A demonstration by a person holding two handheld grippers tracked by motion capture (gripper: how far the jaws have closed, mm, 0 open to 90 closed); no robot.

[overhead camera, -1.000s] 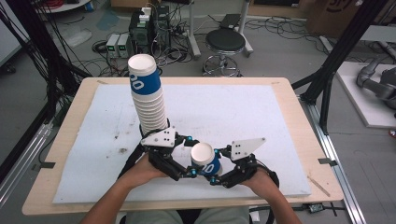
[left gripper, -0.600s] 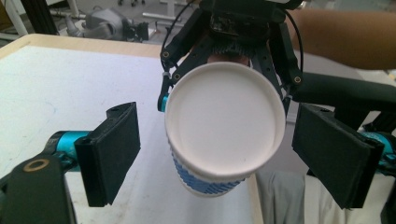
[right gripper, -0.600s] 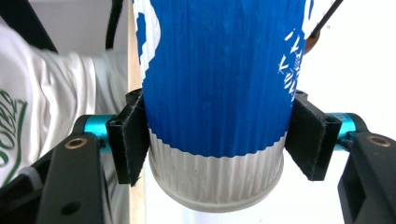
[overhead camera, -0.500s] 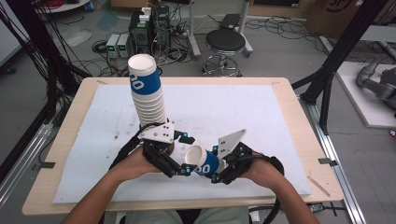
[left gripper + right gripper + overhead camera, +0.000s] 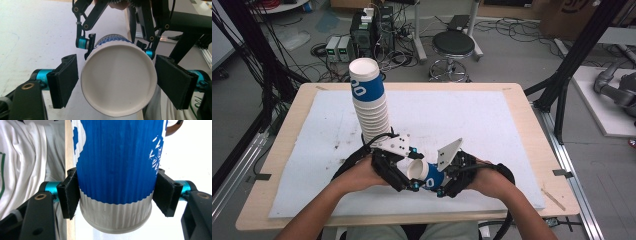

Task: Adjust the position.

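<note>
Ribbed paper makes up the blue-and-white cup (image 5: 115,170), its corrugated sleeve running in fine vertical ridges, blue over most of the wall and plain white in a scalloped band toward its base. White printing runs along the blue wall in the right gripper view, too small and broken to read. The right gripper (image 5: 115,195) is clamped on this cup, a flat black foam-faced pad pressed against each side of the wall near the white band. In the high view the cup lies tilted between the two hands, low over the white foam mat (image 5: 492,120) near the table's front edge.

Seen from the left gripper view, the cup's smooth round white bottom (image 5: 118,80) faces the camera. The left gripper (image 5: 117,82) is spread wide around it, with its black rectangular pads standing just off the rim on either side, a sliver of gap at each.

Behind the left hand (image 5: 362,175), a tall stack of nested paper cups (image 5: 371,107) leans slightly; the top cup's blue band carries white characters that look like "00".
</note>
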